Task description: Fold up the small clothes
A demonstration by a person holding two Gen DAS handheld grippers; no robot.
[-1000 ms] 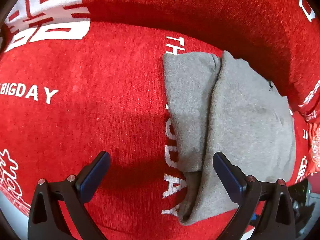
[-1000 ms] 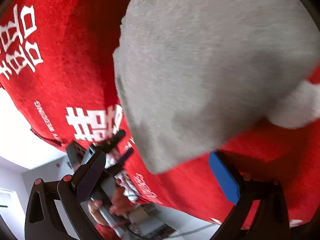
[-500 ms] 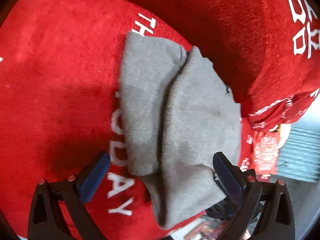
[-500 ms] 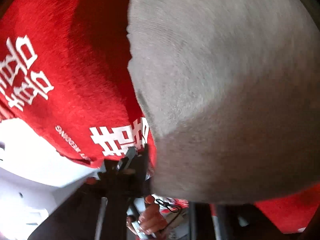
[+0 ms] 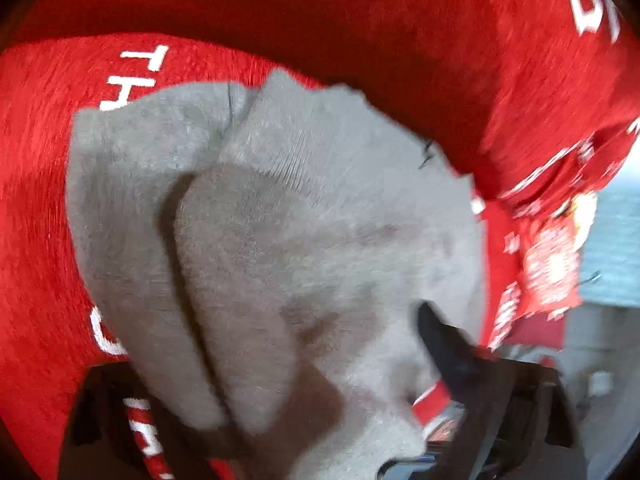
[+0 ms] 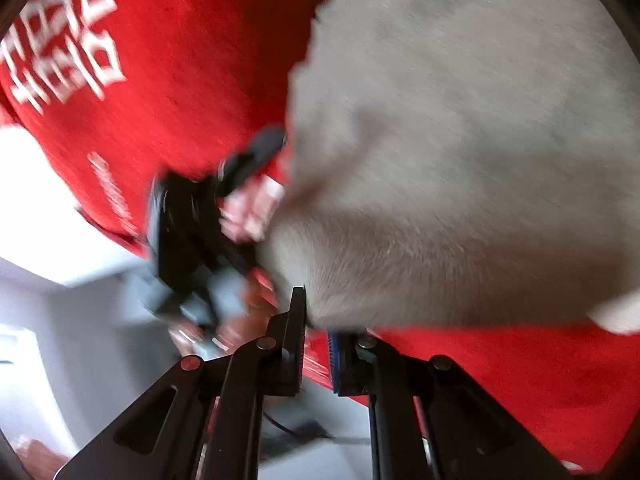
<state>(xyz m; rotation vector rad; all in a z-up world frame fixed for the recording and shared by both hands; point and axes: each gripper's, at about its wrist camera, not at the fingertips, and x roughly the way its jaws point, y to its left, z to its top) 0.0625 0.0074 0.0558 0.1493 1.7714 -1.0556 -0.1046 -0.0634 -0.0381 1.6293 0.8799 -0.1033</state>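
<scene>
The grey cloth [image 5: 304, 240] lies folded on the red cover [image 5: 36, 200]; right gripper [image 6: 316, 344] fingers pinch its edge, left gripper's [image 5: 280, 420] fingers are hidden, their state unclear.

Under my view spreads a red cloth [image 5: 44, 208] printed with white lettering [image 6: 64, 52], draping off the desk edge, beyond which I see a pale grey wall [image 6: 80, 320], a bright white patch of light [image 6: 32, 200], and blue-grey floor [image 5: 612, 248].

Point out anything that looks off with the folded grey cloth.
The grey cloth is unevenly folded: one layer overlaps the other askew, edges not aligned. A loose dark thread sticks out at its far edge. No damage visible.
</scene>
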